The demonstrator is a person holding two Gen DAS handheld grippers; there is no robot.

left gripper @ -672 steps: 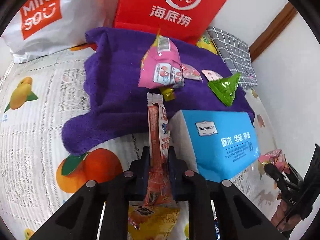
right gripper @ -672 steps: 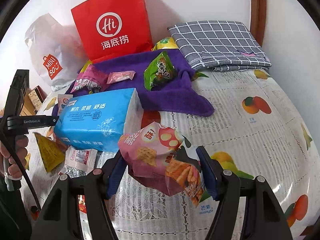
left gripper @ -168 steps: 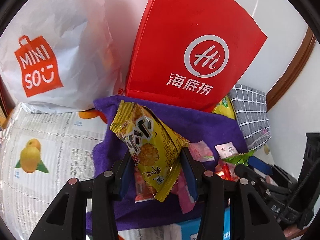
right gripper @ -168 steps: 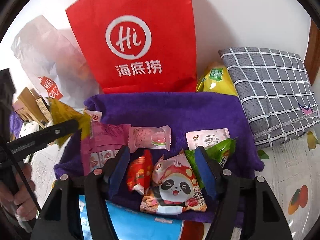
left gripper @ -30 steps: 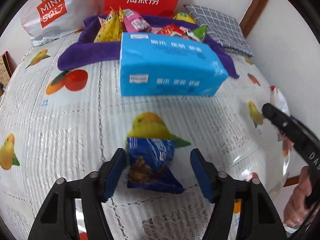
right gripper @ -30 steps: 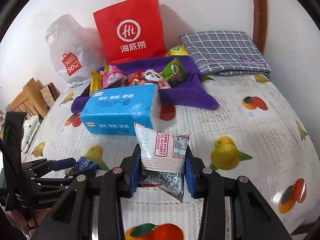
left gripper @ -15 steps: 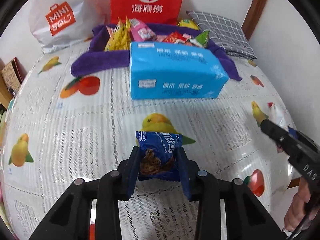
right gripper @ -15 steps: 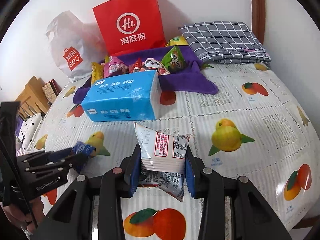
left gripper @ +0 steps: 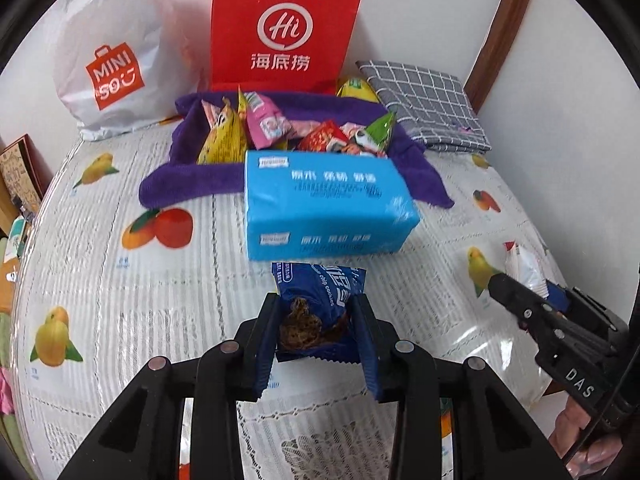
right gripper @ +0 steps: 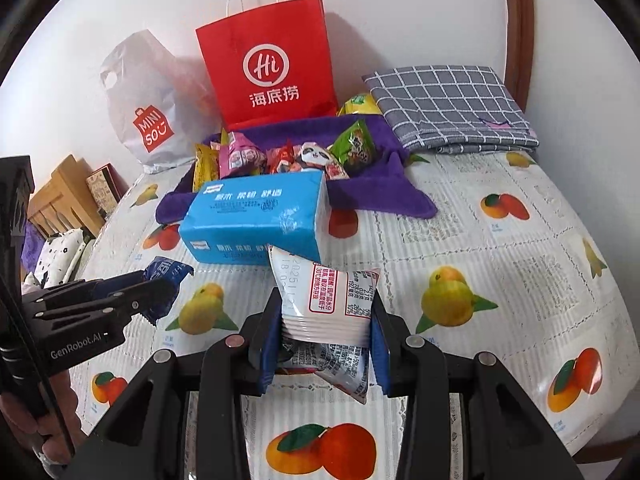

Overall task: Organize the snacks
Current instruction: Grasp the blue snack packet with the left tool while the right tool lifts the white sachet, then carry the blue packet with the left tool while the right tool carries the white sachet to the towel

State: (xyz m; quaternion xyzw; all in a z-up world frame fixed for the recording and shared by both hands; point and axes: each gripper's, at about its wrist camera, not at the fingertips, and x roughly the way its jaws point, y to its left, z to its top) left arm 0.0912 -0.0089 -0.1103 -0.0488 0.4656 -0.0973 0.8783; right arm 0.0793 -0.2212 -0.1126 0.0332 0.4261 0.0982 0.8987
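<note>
My left gripper (left gripper: 318, 312) is shut on a blue cookie packet (left gripper: 320, 300) and holds it above the table, just in front of the blue tissue pack (left gripper: 324, 204). My right gripper (right gripper: 326, 316) is shut on a white snack packet (right gripper: 326, 300), also lifted. Each gripper shows in the other view: the right gripper (left gripper: 520, 300) with its white packet (left gripper: 522, 268), the left gripper (right gripper: 132, 292) with the blue packet (right gripper: 166, 272). Several snacks (left gripper: 280, 128) lie on the purple towel (left gripper: 192, 176) behind the tissue pack.
A red Hi paper bag (left gripper: 284, 28) and a white Miniso bag (left gripper: 112, 64) stand at the wall. A grey checked cloth (left gripper: 424, 104) lies at the back right. The fruit-print tablecloth (left gripper: 100, 264) covers the table.
My left gripper closed on the blue cookie packet and lifted it toward the tissue pack. My right gripper kept its white packet and rose a little.
</note>
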